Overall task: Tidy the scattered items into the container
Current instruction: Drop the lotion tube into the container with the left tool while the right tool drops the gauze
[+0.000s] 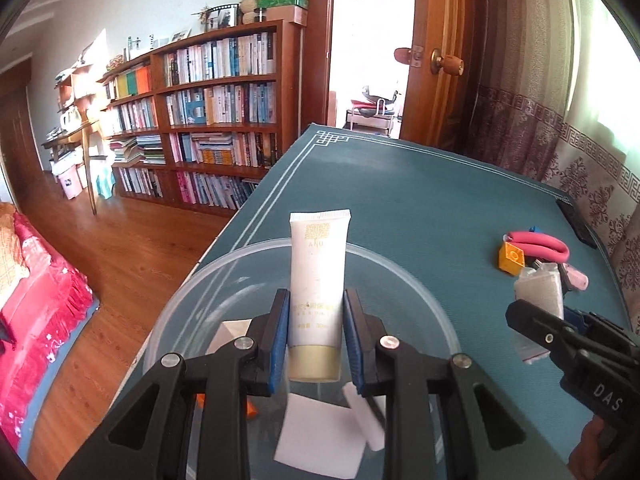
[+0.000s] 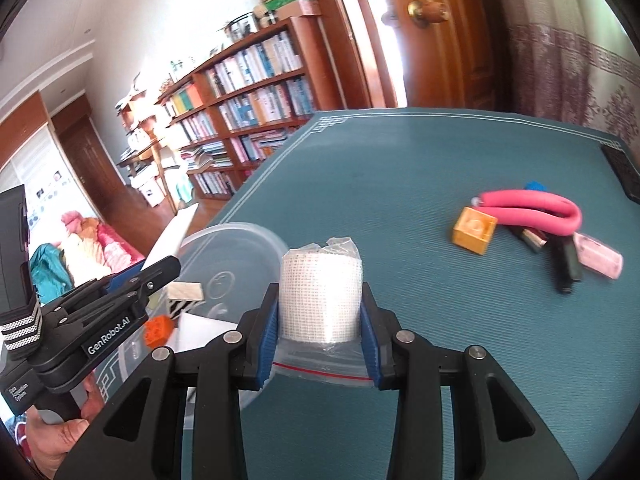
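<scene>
Two dark items (image 2: 566, 266) (blurred, unidentifiable)

Clear glossy plastic container (image 1: 420, 292); matt textured teal mat (image 2: 400, 184); smooth plastic tube (image 1: 318, 280).

Bright daylight floods through the doorway (image 1: 372, 40), blown out white; fisheye edges curve and darken.

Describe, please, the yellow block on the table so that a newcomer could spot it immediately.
Start from the teal table mat and look to its right side, where a small heap of loose items lies. The yellow block sits at the heap's left edge, just beside the bent pink foam tube. It is the only squarish, yellow-orange piece there, with a round stud on top.
</scene>
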{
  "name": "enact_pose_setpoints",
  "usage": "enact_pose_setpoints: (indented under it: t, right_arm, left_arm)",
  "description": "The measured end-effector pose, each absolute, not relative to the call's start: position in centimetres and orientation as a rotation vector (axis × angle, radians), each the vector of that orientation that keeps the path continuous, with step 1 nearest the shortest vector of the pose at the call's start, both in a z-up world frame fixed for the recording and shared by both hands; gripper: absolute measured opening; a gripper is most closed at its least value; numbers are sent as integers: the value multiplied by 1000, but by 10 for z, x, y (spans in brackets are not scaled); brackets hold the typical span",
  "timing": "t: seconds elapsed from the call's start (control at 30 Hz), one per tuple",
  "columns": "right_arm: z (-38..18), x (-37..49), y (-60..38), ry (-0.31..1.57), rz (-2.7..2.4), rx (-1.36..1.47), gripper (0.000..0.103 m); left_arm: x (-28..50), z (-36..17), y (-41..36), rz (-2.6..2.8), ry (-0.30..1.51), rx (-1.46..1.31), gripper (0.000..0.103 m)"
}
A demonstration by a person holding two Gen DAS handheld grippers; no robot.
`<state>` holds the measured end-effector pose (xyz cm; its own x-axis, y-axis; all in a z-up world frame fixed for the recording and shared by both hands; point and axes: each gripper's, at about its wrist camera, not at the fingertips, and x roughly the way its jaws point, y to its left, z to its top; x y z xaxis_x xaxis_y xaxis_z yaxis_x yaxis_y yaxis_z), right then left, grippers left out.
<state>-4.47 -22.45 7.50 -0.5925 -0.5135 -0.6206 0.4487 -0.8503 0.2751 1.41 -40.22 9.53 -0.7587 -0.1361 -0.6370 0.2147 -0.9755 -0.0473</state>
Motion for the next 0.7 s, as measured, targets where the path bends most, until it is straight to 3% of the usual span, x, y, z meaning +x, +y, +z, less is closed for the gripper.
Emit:
enact_pose_setpoints:
  t: [0.47, 0.7]
  right_arm:
    - [74, -51, -295, -20, -2320, 963, 39]
    - [73, -63, -307, -54, -2292, 993, 41]
  left_arm:
    - [22, 88, -435, -2744, 222, 1000, 29]
    - [23, 87, -443, -2736, 246, 1015, 30]
